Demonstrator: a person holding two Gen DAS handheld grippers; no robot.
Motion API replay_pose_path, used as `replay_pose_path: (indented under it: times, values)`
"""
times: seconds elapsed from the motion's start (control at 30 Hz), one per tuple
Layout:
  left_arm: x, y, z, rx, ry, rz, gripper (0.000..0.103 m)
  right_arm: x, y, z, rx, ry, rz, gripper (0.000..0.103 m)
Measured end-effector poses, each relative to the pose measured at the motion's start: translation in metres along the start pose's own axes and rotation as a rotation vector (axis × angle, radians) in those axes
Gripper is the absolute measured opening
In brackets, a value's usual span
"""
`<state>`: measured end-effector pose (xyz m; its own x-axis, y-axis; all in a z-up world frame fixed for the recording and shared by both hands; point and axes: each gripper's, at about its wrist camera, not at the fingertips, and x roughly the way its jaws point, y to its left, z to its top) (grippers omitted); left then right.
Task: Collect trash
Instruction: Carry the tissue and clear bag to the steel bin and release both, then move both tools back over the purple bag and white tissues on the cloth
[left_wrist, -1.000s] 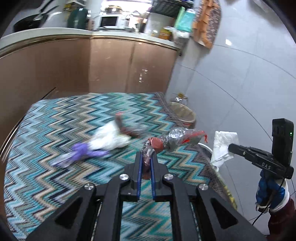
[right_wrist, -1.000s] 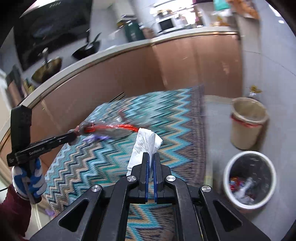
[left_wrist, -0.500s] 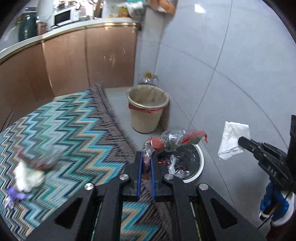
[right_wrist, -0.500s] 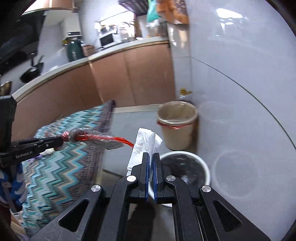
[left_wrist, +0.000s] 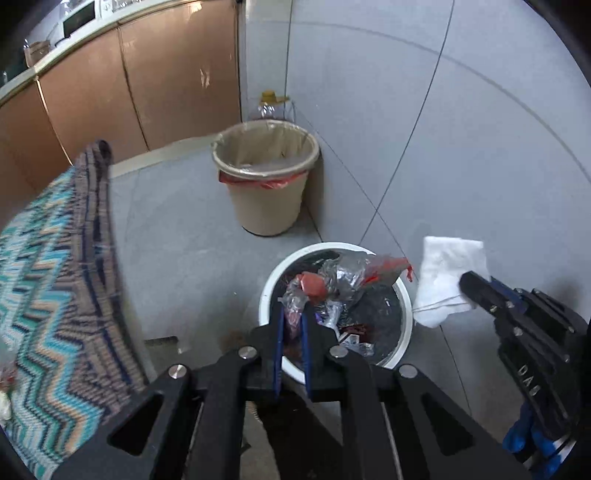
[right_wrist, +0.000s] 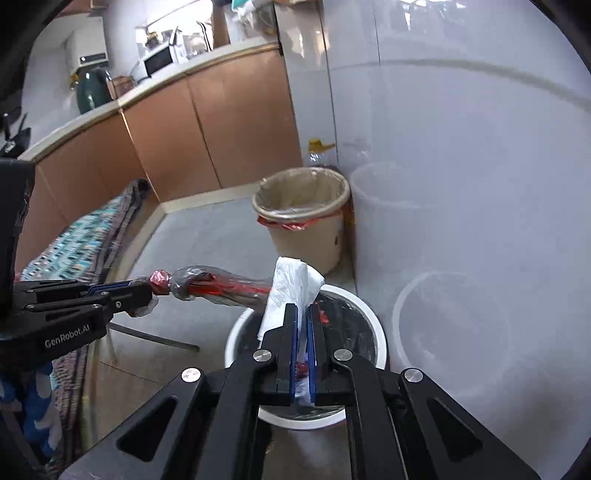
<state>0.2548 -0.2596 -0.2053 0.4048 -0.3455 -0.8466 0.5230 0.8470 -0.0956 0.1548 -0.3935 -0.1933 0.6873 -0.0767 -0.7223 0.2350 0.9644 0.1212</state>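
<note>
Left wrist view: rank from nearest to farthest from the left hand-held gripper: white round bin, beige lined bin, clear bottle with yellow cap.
From the left hand-held gripper, shut on the crumpled red-and-clear plastic wrapper:
1. White round bin with black liner, directly below and ahead.
2. Beige lined bin, farther ahead, near the wall corner.
3. Clear bottle with yellow cap, behind the beige bin, in the corner.

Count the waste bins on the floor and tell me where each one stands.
2. The beige lined bin stands by the wall near the cabinets. The white-rimmed bin, already holding trash, sits nearer, below both grippers. Others may be out of view.
</note>
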Motion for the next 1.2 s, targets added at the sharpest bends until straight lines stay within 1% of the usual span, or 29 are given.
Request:
replay_pose_path:
  times: [0.03, 0.07, 0.1, 0.13, 0.17, 0.2, 0.23, 0.27, 0.37, 0.47, 0.57, 0.63, 0.8, 0.9, 0.97, 1.0, 1.03, 1.1, 1.17, 1.2]
  values:
    - [0.006, -0.001, 0.001, -0.005, 0.010, -0.005, 0.009, 0.007, -0.002, 0.001, 0.002, 0.006, -0.006, 0.005]
    - [0.011, -0.002, 0.002, -0.010, 0.019, -0.013, 0.010, 0.013, -0.005, 0.001, 0.006, 0.015, -0.014, 0.008]
    - [0.017, -0.003, 0.002, -0.016, 0.028, -0.029, 0.011, 0.019, -0.005, 0.000, 0.006, 0.021, -0.021, 0.015]
    - [0.021, -0.004, 0.002, -0.021, 0.035, -0.041, 0.015, 0.024, -0.008, 0.000, 0.006, 0.029, -0.032, 0.019]
    - [0.026, -0.004, 0.002, -0.031, 0.045, -0.057, 0.018, 0.028, -0.010, 0.000, 0.011, 0.036, -0.037, 0.029]
    - [0.029, -0.006, 0.002, -0.037, 0.048, -0.066, 0.027, 0.032, -0.012, -0.001, 0.021, 0.045, -0.036, 0.035]
    - [0.031, -0.006, 0.001, -0.045, 0.050, -0.073, 0.035, 0.034, -0.013, -0.002, 0.025, 0.048, -0.038, 0.036]
    - [0.031, -0.006, 0.000, -0.052, 0.048, -0.078, 0.037, 0.034, -0.014, -0.003, 0.030, 0.051, -0.042, 0.036]
    - [0.025, -0.004, -0.001, -0.066, 0.030, -0.093, 0.037, 0.031, -0.013, -0.004, 0.035, 0.047, -0.037, 0.036]
    - [0.007, -0.001, -0.005, -0.066, -0.019, -0.083, 0.037, 0.024, -0.009, -0.004, 0.035, 0.037, -0.030, 0.038]
    - [-0.017, 0.004, -0.007, -0.069, -0.087, -0.069, 0.037, 0.009, -0.003, -0.004, 0.039, 0.013, -0.019, 0.043]
    - [-0.038, 0.004, -0.010, -0.067, -0.137, -0.056, 0.037, -0.004, 0.004, -0.002, 0.033, -0.008, -0.012, 0.044]
    - [-0.088, 0.004, -0.021, -0.043, -0.247, -0.015, 0.037, -0.040, 0.023, 0.003, 0.009, -0.068, 0.002, 0.054]
    - [-0.122, 0.007, -0.031, -0.037, -0.311, 0.013, 0.037, -0.062, 0.033, 0.005, -0.006, -0.102, 0.004, 0.056]
    - [-0.137, 0.009, -0.036, -0.040, -0.341, 0.027, 0.037, -0.079, 0.042, 0.006, -0.021, -0.126, 0.007, 0.056]
    - [-0.147, 0.010, -0.040, -0.041, -0.361, 0.036, 0.040, -0.084, 0.044, 0.007, -0.026, -0.134, 0.008, 0.057]
    - [-0.155, 0.012, -0.045, -0.042, -0.374, 0.041, 0.045, -0.094, 0.049, 0.008, -0.034, -0.148, 0.009, 0.059]
    - [-0.173, 0.015, -0.053, -0.044, -0.409, 0.068, 0.051, -0.110, 0.057, 0.009, -0.050, -0.174, 0.013, 0.068]
    - [-0.191, 0.019, -0.061, -0.045, -0.446, 0.095, 0.053, -0.125, 0.065, 0.011, -0.065, -0.200, 0.017, 0.073]
    - [-0.200, 0.022, -0.066, -0.047, -0.459, 0.103, 0.057, -0.129, 0.067, 0.011, -0.071, -0.208, 0.018, 0.075]
